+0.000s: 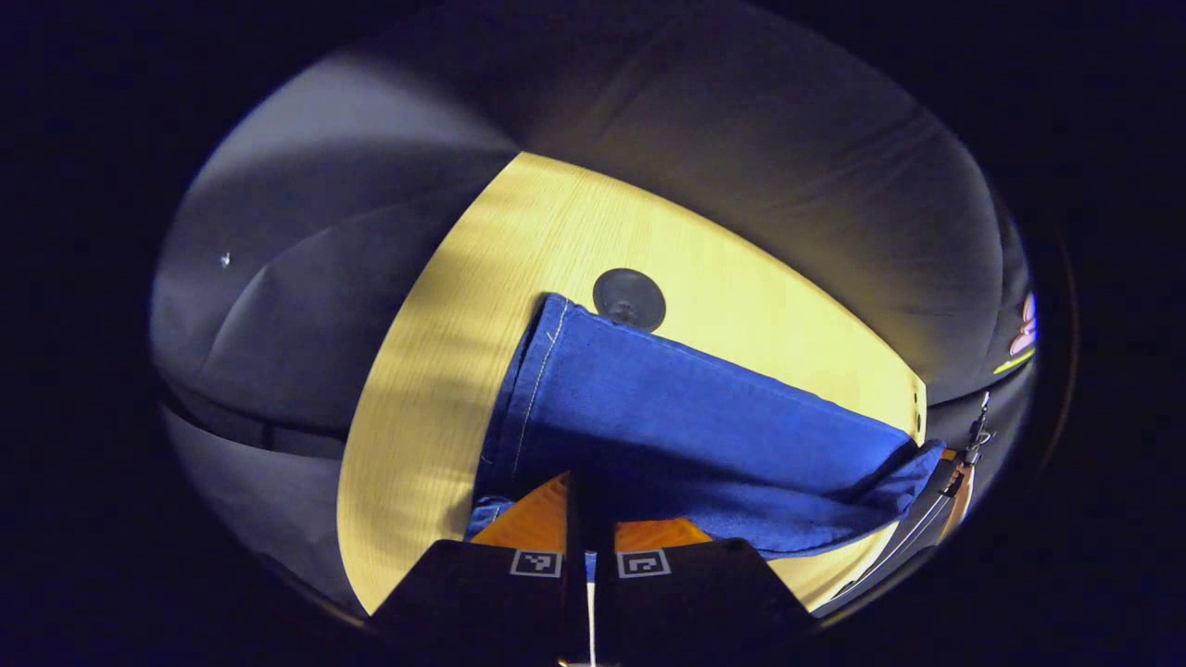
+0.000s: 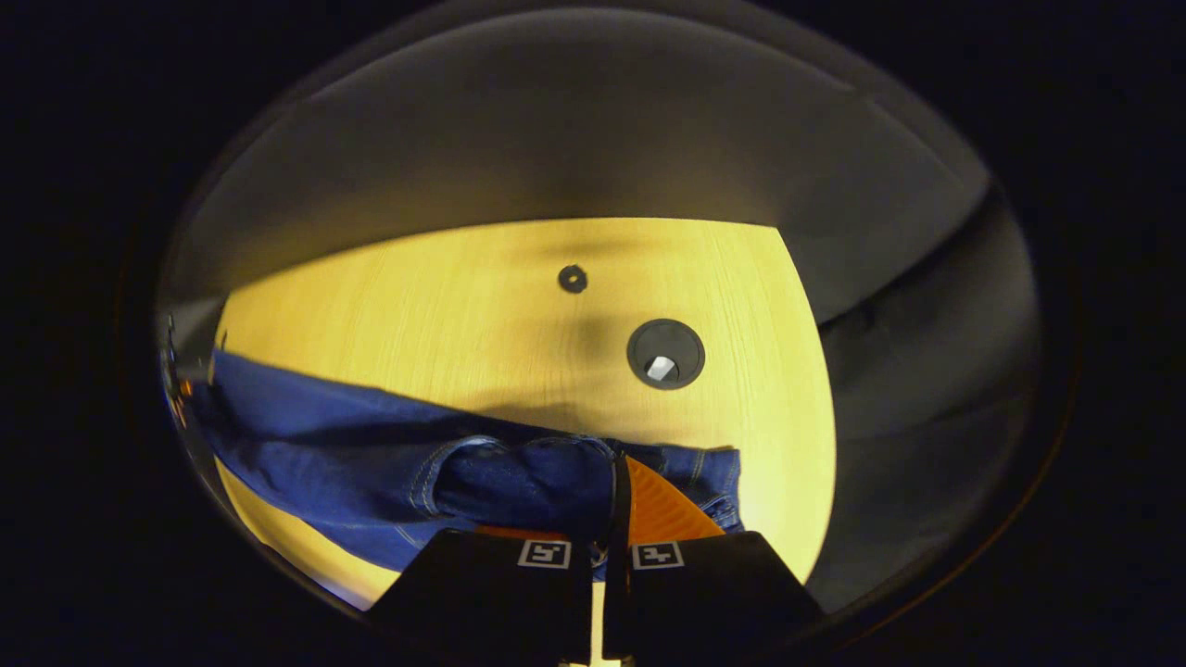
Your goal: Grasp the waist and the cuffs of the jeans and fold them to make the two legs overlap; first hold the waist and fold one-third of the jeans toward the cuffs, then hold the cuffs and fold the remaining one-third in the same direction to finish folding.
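Both grippers (image 1: pixel 589 519) (image 2: pixel 611 519) seemingly clamp the jeans (image 1: pixel 686 417), stretched lengthwise between them across the table (image 2: pixel 463 296).

Deep blue denim jeans (image 1: pixel 686 417) with pale contrast stitching, beyond the claw on a pale yellow wood-grain tabletop (image 1: pixel 435 371)

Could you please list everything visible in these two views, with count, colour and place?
jeans: one pair, blue, lying across the table, held at both ends.
table: one, light wood, under the jeans.
round cable port: one, dark, set in the tabletop beyond the jeans.
small ring: one, dark, on the tabletop farther back.
left tongs: one, closed on the jeans' cuff end.
right tongs: one, closed on the jeans' waist end.
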A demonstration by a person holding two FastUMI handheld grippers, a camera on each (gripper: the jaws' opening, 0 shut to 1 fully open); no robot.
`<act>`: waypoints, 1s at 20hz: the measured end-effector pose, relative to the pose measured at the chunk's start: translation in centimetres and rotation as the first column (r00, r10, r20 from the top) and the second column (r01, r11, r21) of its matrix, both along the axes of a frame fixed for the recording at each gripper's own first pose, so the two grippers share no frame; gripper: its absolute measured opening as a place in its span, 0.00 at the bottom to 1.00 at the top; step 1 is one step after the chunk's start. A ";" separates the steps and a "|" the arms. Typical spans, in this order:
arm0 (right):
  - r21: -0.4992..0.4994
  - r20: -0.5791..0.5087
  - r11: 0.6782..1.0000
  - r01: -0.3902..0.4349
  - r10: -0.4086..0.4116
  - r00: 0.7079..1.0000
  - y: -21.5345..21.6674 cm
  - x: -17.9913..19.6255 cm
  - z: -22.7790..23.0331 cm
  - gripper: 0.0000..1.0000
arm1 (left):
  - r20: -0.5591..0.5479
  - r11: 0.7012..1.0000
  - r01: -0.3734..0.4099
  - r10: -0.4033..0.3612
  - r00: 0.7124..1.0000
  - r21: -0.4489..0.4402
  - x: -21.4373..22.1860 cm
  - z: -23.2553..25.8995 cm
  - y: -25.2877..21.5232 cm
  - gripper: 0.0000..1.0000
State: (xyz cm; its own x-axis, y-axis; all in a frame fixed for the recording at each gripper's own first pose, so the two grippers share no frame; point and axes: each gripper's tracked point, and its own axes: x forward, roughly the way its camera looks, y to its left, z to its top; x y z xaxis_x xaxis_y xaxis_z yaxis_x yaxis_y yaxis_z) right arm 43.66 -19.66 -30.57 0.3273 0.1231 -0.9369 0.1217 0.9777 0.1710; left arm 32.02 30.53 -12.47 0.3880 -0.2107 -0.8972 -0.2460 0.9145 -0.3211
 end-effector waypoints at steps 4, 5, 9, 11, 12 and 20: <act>0.065 0.045 0.992 0.107 -0.110 0.993 0.7 1.6 1.5 0.26 | 0.066 1.000 -0.022 0.022 0.998 0.003 1.4 2.7 -0.4 0.27; 0.056 0.083 0.994 0.092 -0.096 0.992 0.5 1.8 2.2 0.31 | 0.083 1.000 -0.014 0.013 0.996 0.007 1.5 3.9 -0.7 0.39; -0.118 0.314 0.986 0.120 -0.078 0.946 -2.7 1.3 6.3 1.00 | 0.233 0.982 -0.039 -0.005 0.972 0.183 1.0 9.2 1.3 0.92; -0.110 0.375 0.978 0.176 -0.123 0.919 -3.0 -1.2 7.8 0.96 | 0.339 0.967 -0.066 -0.022 0.941 0.245 0.4 12.7 1.6 0.96; -0.103 0.400 0.972 0.212 -0.155 0.903 -3.5 -2.5 8.4 0.97 | 0.399 0.961 -0.080 -0.034 0.916 0.266 0.0 13.9 1.2 0.95; 0.074 0.428 0.902 0.426 -0.415 0.803 -3.5 -7.4 5.2 0.99 | 0.624 0.930 -0.102 -0.152 0.767 0.352 -9.6 21.0 -8.1 0.95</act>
State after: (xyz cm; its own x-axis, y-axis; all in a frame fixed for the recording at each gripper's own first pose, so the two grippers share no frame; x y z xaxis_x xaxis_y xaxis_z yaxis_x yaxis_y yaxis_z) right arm 36.28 -23.16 -25.33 0.7056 -0.1394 -0.6948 0.4429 0.8521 0.2788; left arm 22.44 22.47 8.53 0.8876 0.0446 -0.4584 -0.0787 0.9953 -0.0556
